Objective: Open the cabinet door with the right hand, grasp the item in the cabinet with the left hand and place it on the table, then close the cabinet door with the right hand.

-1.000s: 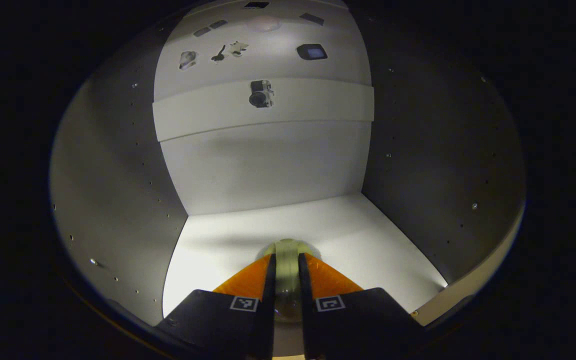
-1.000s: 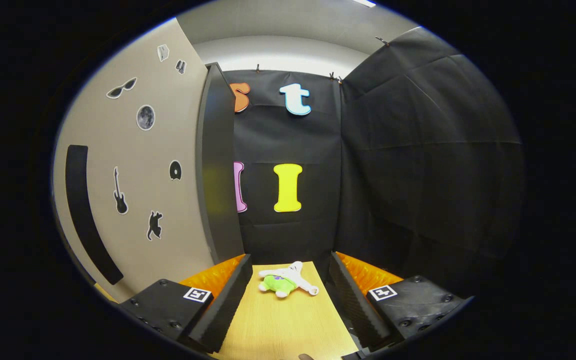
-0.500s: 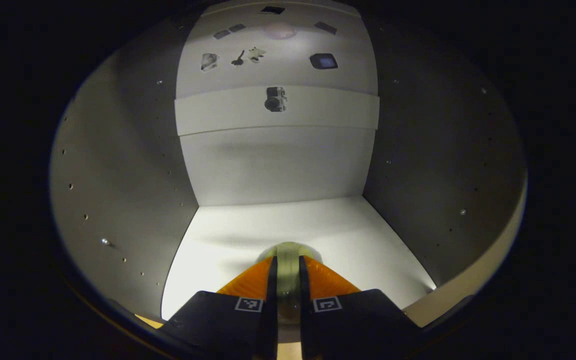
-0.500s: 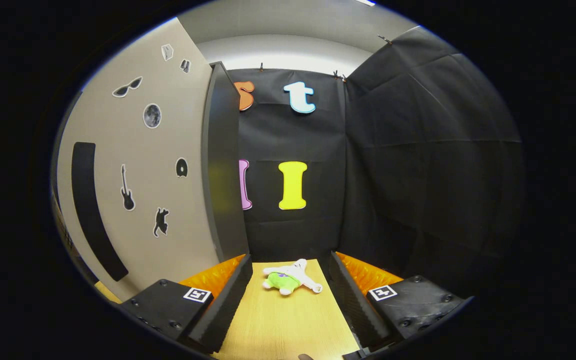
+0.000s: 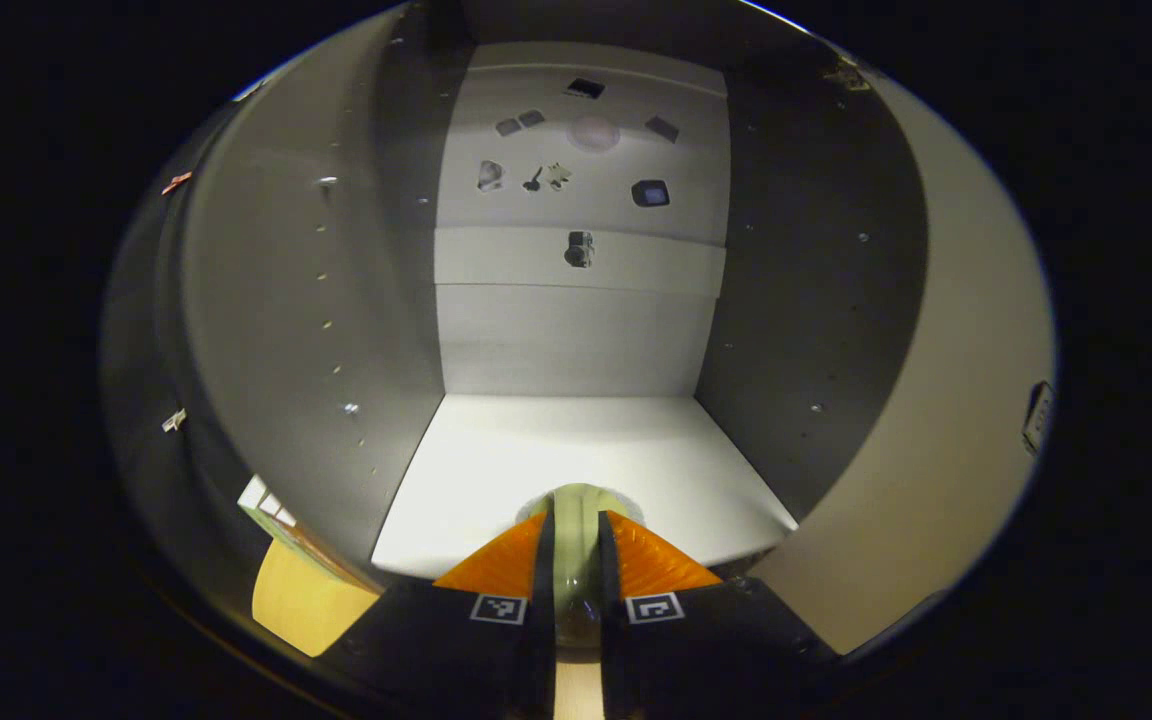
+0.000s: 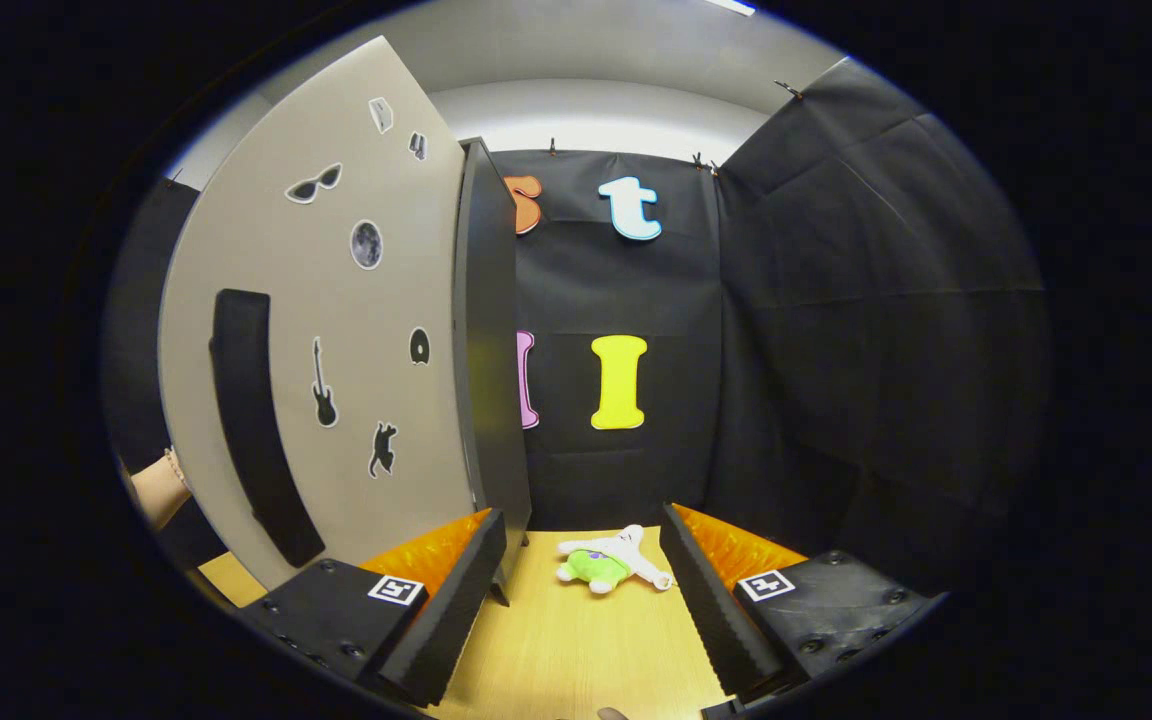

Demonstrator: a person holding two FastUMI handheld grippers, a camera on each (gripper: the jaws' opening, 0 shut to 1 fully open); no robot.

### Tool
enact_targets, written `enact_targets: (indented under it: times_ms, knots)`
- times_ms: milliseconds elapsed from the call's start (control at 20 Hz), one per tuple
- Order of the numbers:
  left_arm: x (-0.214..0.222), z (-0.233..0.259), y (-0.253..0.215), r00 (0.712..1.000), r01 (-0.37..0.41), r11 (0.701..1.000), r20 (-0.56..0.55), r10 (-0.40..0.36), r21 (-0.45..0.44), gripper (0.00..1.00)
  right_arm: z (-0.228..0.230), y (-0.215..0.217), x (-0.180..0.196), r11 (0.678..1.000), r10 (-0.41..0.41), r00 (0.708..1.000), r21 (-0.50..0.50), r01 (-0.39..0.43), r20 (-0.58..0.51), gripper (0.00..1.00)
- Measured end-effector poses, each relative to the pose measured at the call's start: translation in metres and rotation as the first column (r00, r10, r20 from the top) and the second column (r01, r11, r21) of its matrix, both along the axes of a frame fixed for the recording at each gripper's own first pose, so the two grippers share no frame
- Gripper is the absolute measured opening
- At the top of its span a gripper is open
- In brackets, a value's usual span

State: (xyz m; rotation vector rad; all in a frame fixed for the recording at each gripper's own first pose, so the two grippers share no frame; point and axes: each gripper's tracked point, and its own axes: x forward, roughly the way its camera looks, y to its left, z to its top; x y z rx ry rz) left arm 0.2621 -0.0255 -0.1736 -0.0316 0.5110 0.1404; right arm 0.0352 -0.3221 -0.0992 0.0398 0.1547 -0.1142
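A pale, greenish, see-through round item point(image 5: 576, 560) sits pinched between the fingers of my left gripper point(image 5: 576, 530), which is shut on it. It hangs just in front of the open cabinet, whose white floor point(image 5: 586, 450) and grey side walls lie ahead. In the right gripper view the beige cabinet door point(image 6: 336, 330) stands swung open at the left, its long dark handle point(image 6: 251, 420) facing me. My right gripper point(image 6: 583, 522) is open beside the door's edge, holding nothing, above the wooden table point(image 6: 576, 650).
A small green-and-white plush toy point(image 6: 606, 565) lies on the table past my right fingers. A person's hand point(image 6: 156, 490) shows behind the door's left edge. A corner of the wooden table point(image 5: 301, 610) shows below the cabinet, whose back wall carries stickers point(image 5: 579, 248).
My left gripper has drawn back out of the cabinet with the item still held; the cabinet's front edges and the table corner now show. The right gripper has backed slightly away from the door.
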Motion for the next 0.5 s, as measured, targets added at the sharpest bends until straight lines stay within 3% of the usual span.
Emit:
enact_targets:
  times_ms: [500]
  knots:
    - [-0.149, -0.024, -0.01, 1.0, 0.001, 1.0, -0.025, -0.001, -0.025, 0.22, 0.016, 0.033, -0.078, 0.999, -0.045, 0.998, 0.027, 0.043, 0.042, 0.98]
